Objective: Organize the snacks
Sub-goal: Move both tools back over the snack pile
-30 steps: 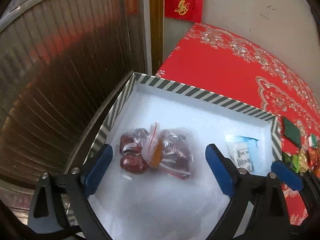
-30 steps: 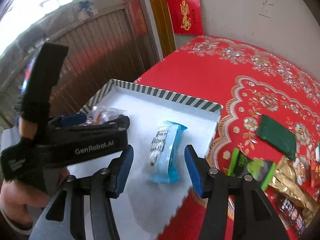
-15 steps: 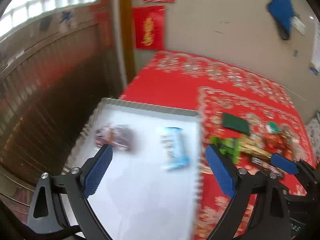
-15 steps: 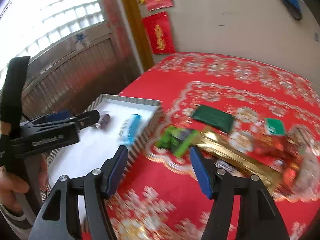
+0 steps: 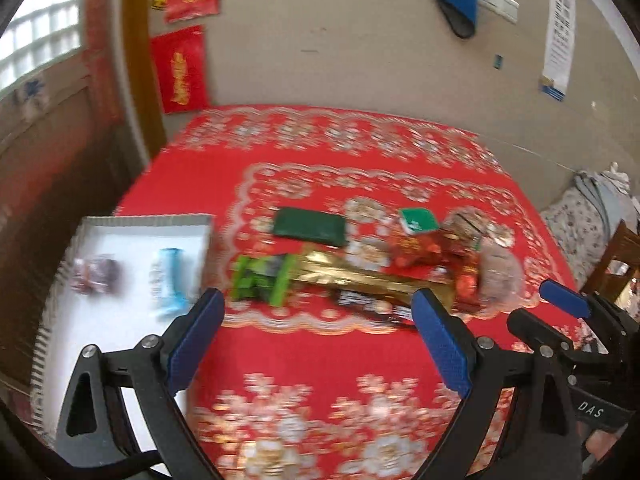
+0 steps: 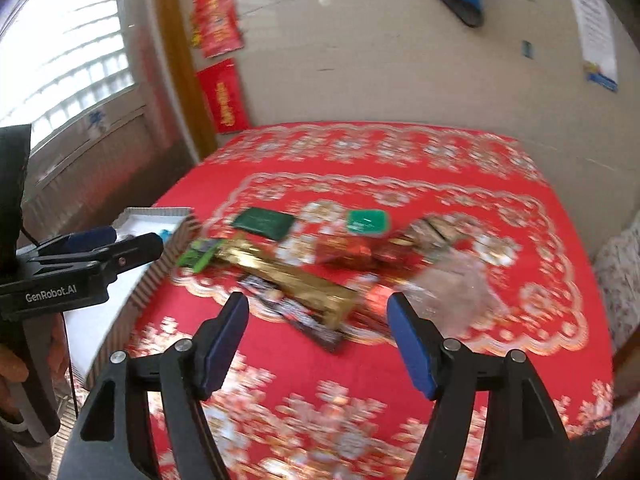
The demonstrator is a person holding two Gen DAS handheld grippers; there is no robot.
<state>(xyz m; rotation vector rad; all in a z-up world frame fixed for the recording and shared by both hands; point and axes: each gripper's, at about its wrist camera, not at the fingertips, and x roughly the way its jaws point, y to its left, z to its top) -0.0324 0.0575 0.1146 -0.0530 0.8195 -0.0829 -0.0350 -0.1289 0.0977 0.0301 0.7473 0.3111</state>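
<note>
Both empty claws, left point(image 5: 316, 334) apart, right point(image 6: 318, 344) opening, hover over snacks point(image 6: 296, 284) on the red worktop point(image 6: 360, 368).

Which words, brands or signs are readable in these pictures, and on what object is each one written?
"GenRobot.AI": side of the left claw.
"DAS": body of the right claw.
Red wall hangings, gold characters: blurred, unreadable.
Wall notice: too small.
Snack wrappers: blurred.

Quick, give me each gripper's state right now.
Left gripper: open, nothing between its jaws.
Right gripper: jaws opening, nothing between them.
</note>
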